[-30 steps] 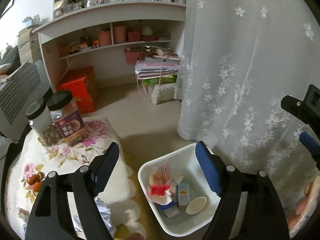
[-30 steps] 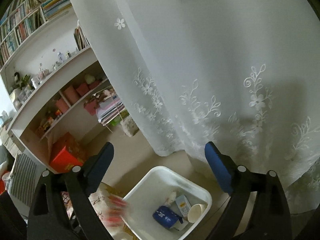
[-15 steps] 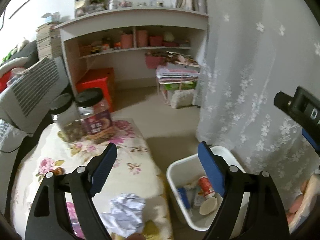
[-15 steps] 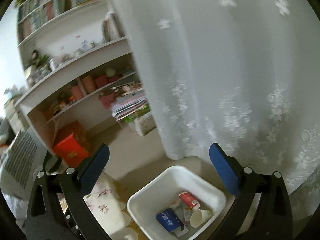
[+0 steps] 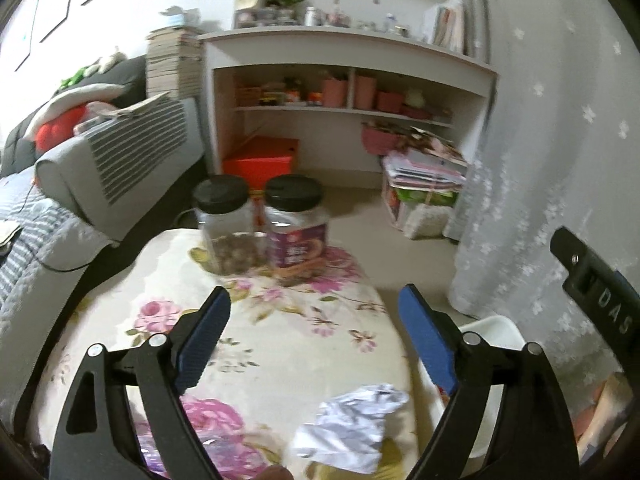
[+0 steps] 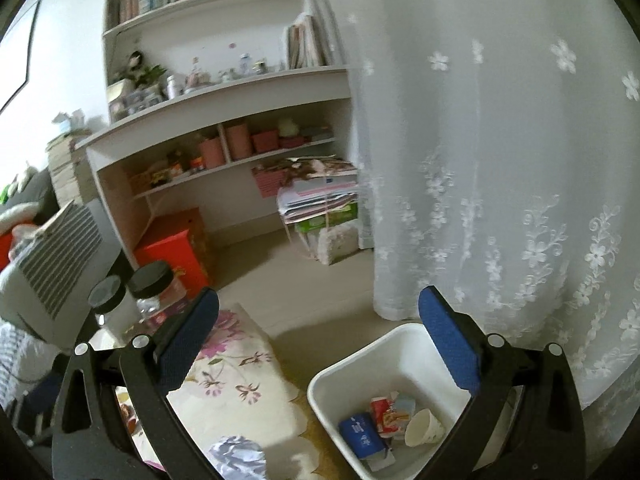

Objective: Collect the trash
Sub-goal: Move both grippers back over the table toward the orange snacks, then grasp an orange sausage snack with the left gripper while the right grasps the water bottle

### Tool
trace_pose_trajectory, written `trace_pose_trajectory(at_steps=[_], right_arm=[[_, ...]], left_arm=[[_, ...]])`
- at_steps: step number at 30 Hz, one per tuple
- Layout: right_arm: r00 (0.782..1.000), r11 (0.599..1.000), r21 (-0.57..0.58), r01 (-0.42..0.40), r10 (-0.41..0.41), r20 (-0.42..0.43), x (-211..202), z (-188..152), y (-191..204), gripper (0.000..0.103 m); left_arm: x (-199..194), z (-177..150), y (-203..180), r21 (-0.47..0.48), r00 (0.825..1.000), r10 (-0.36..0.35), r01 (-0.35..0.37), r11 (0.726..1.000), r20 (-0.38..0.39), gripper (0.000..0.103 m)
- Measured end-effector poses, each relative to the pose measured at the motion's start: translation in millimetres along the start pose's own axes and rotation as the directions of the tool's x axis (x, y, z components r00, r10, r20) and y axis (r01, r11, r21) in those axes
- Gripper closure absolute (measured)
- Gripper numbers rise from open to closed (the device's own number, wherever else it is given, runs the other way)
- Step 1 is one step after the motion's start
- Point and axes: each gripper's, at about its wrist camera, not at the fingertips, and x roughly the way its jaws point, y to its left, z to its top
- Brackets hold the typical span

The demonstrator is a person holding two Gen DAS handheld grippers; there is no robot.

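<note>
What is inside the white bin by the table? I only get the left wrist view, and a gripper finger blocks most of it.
Observer: The right wrist view looks into the white bin. It holds a blue carton, a red-and-white wrapper and a paper cup tipped on its side.
Operator: Is the right gripper carrying anything? I only see its edge.
Observer: No. The right gripper has its jaws wide open with nothing between them, above the bin's near side.
</note>
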Motion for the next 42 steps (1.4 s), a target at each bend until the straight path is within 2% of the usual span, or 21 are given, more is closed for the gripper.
trace_pose_trajectory(at_steps=[8,13,20,25,29,31,34,37,39,42], right_arm=[[0.999,0.994,-0.103,-0.029,0.026,-0.029,2,-24,50,0.007],[0.995,0.983,-0.173,-0.068,0.055,-0.078,5,-44,82,0.007],[0.988,0.959,-0.265,-0.106,0.072,-0.133,11,-69,125,0.007],[0.983,0.942,-0.312,-0.124,0.074,-0.166,15,-83,148,0.007],[0.977,0.927,-0.348,-0.138,0.071,-0.200,21,-94,162,0.007],[0.973,0.919,-0.367,-0.147,0.068,-0.218,25,-100,166,0.007],[0.965,0.905,-0.392,-0.163,0.064,-0.253,31,-108,171,0.007],[0.955,0.903,-0.385,-0.191,0.081,-0.285,34,-110,174,0.007],[0.949,0.900,-0.382,-0.210,0.093,-0.302,36,-111,177,0.007],[0.934,0.892,-0.384,-0.240,0.105,-0.340,40,-116,182,0.007]], left_arm=[[2,-5,57,-0.072,0.998,0.062,-0.063,0.995,-0.017,0.018],[7,-14,89,-0.102,0.994,0.097,-0.101,0.990,-0.043,0.018],[27,-26,137,-0.142,0.984,0.141,-0.156,0.978,-0.111,0.018],[53,-32,170,-0.129,0.970,0.167,-0.191,0.973,-0.179,0.018],[82,-35,192,-0.062,0.953,0.197,-0.217,0.974,-0.232,0.018],[101,-36,203,-0.013,0.942,0.195,-0.206,0.978,-0.273,0.018],[130,-39,218,0.017,0.920,0.131,-0.134,0.991,-0.370,0.018],[160,-44,225,0.061,0.883,0.076,-0.054,0.997,-0.463,0.023],[175,-48,222,0.089,0.861,0.050,-0.006,0.996,-0.506,0.024],[190,-54,214,0.151,0.840,0.052,0.036,0.988,-0.540,0.029]])
